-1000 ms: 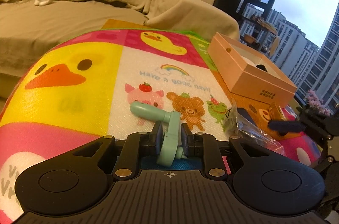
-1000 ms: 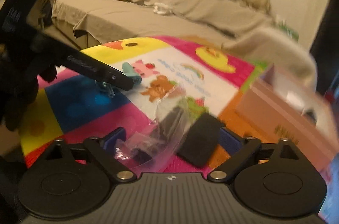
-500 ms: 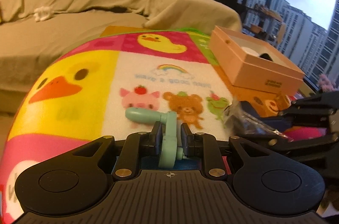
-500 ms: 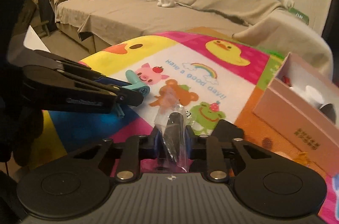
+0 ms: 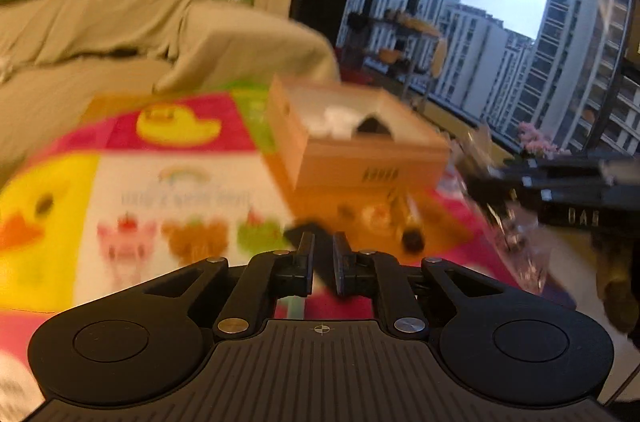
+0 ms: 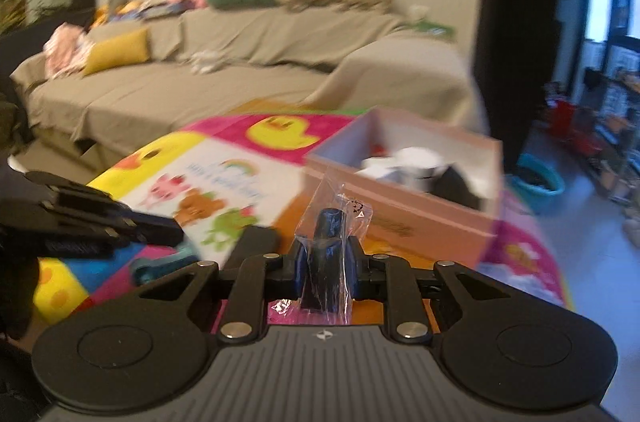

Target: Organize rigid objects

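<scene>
My right gripper [image 6: 323, 254] is shut on a clear plastic bag [image 6: 334, 222] with a dark part inside, held above the mat just before the open pink box [image 6: 400, 210]. The box [image 5: 360, 158] holds white and black items. My left gripper [image 5: 322, 254] has its jaws close together. A sliver of mint green [image 5: 295, 306] shows low between its fingers. In the right wrist view the mint green handle piece [image 6: 164, 264] hangs below the left gripper [image 6: 160, 228]. The right gripper [image 5: 500, 182] and its bag show at right in the left wrist view.
A colourful cartoon play mat [image 6: 224, 178] covers the table. A flat black piece [image 6: 256, 242] lies on the mat near the box. A beige covered sofa [image 6: 240, 62] stands behind. A window with a balcony [image 5: 500, 34] is at right.
Both grippers have lifted and swung right toward the pink box. The right gripper closed on the bag a second ago and has carried it up. The mint piece sits lower in the left jaws.
</scene>
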